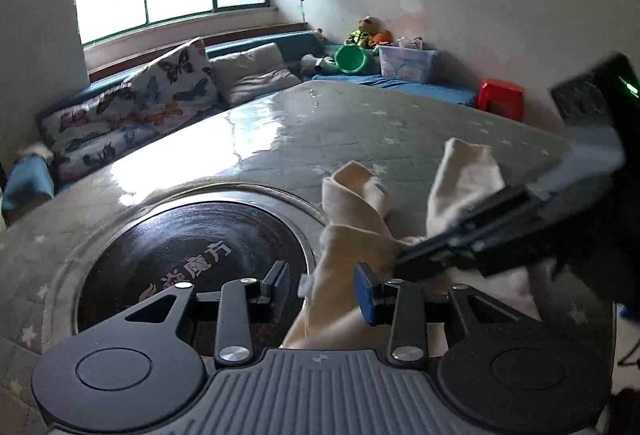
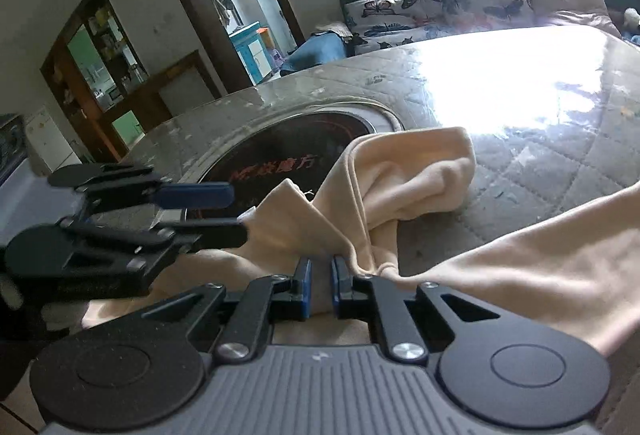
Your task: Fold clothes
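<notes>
Your two hand-held grippers meet over a crumpled cream-coloured soft cotton garment (image 2: 416,171) lying on a round table covered with a grey quilted star-print cloth under clear plastic (image 1: 360,123). The garment sits just beside, and partly over, the dark circular glass heating plate with red lettering (image 1: 192,247) set into the table's middle.

Your right gripper (image 2: 320,285) has its blue-padded jaws drawn nearly together, with a bunched fold of the cream fabric rising from between them; it appears to be pinching that fold, though the exact contact is hidden below the pads. From this grip the cloth runs away from you and to the right, ending in a loose heap on the quilted cloth.

Your left gripper (image 1: 322,289) is spread wide. The fabric passes up between its pads without being clamped (a small white label shows near the left pad). In the right wrist view this gripper comes in from the left, its tips beside a pointed corner of cloth.

The relation that matters: the garment's long run lies ahead and to the right, so the left gripper is nearest the free corner and would need to close there before any spreading.
</notes>
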